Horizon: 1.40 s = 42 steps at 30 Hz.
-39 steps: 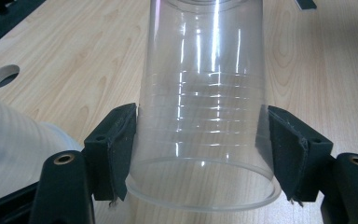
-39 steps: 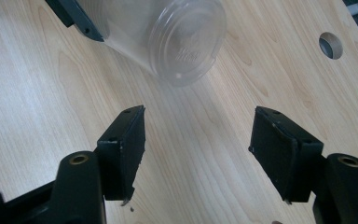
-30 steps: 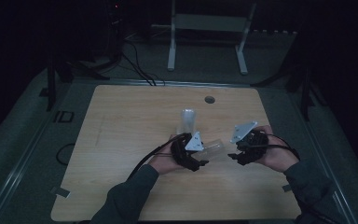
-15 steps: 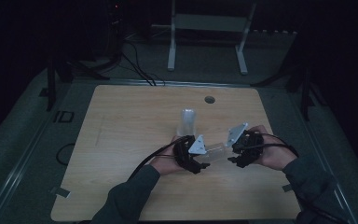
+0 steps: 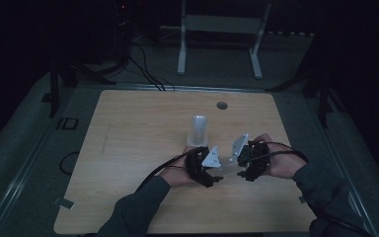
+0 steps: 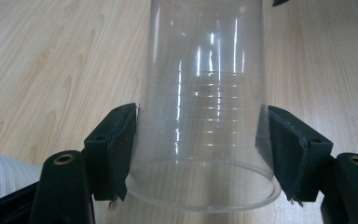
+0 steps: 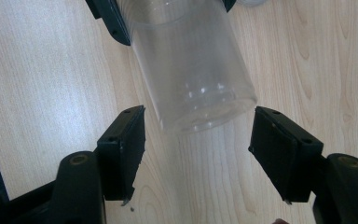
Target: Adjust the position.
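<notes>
- Your left gripper (image 6: 200, 154) is clamped on a clear plastic cup (image 6: 205, 116): in the left gripper view both black pads press the cup's sides just above its rolled rim, and that rim end faces the camera.
- That cup lies on its side in the grip (not standing), held above the wooden table (image 5: 128, 148); its closed end points away from the left gripper.
- In the right gripper view the same cup (image 7: 191, 70) comes in from the top with its closed end nearest your right gripper (image 7: 198, 140). Dark pads pinch it near the top edge of that view (those are your left gripper's).
- Your right gripper is spread wide: the cup's closed end sits between its two pads with bare wood showing on either side, so neither pad touches the cup.
- In the high view your two hands meet over the near half of the table, right of its middle and closer to the near edge than to the far one. The left gripper (image 5: 203, 165) and the right gripper (image 5: 249, 160) face each other just apart; the cup between them is too faint there to make out.
- A second clear cup (image 5: 198, 129) stands upright near the centre of the table, just beyond your left hand (image 5: 177, 173).
- In the left gripper view a white ribbed edge (image 6: 2, 175) shows at the lower left corner; I can't tell what it belongs to.
- A small round hole (image 5: 221, 105) sits in the table close to the far edge, well apart from both grippers.
</notes>
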{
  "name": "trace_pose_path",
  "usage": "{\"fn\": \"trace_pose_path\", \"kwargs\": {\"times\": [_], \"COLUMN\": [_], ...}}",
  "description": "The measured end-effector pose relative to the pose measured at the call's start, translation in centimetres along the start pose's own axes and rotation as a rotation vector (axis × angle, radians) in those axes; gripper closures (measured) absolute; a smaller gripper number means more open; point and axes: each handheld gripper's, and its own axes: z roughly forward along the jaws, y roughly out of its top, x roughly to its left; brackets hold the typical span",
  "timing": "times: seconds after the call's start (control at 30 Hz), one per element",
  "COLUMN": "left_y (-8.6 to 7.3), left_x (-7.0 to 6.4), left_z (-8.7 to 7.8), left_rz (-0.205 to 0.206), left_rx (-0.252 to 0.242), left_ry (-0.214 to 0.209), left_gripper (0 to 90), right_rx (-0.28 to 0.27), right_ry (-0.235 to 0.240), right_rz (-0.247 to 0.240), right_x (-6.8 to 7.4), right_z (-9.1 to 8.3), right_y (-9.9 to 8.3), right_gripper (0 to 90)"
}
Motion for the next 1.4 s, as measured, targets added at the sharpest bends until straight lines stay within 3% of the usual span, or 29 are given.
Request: {"fn": "trace_pose_path", "kwargs": {"times": [0.23, 0.5, 0.87, 1.13, 1.4], "left_y": [0.3, 0.7, 0.8, 0.9, 1.0], "left_x": [-0.5, -1.1, -1.4, -1.6, -1.4], "left_z": [-0.1, -0.2, -0.4, -0.2, -0.4], "left_rz": [0.031, 0.054, 0.086, 0.078, 0.061], "left_rx": [0.005, -0.023, -0.035, -0.028, -0.041], "left_ry": [0.01, 0.015, 0.021, 0.005, 0.019], "left_gripper": [30.2, 30.2, 30.2, 28.6, 23.1], "right_rx": [0.0, -0.014, -0.012, -0.004, -0.017], "right_ry": [0.007, 0.043, 0.064, 0.075, 0.067], "right_rz": [-0.005, -0.018, -0.02, -0.021, -0.015], "right_x": [-0.2, 0.1, 0.5, 0.6, 0.5], "right_z": [0.3, 0.6, 0.8, 0.9, 0.9], "right_y": [0.0, 0.1, 0.2, 0.0, -0.1], "right_gripper": [33.2, 32.3, 36.2, 41.5, 41.7]}}
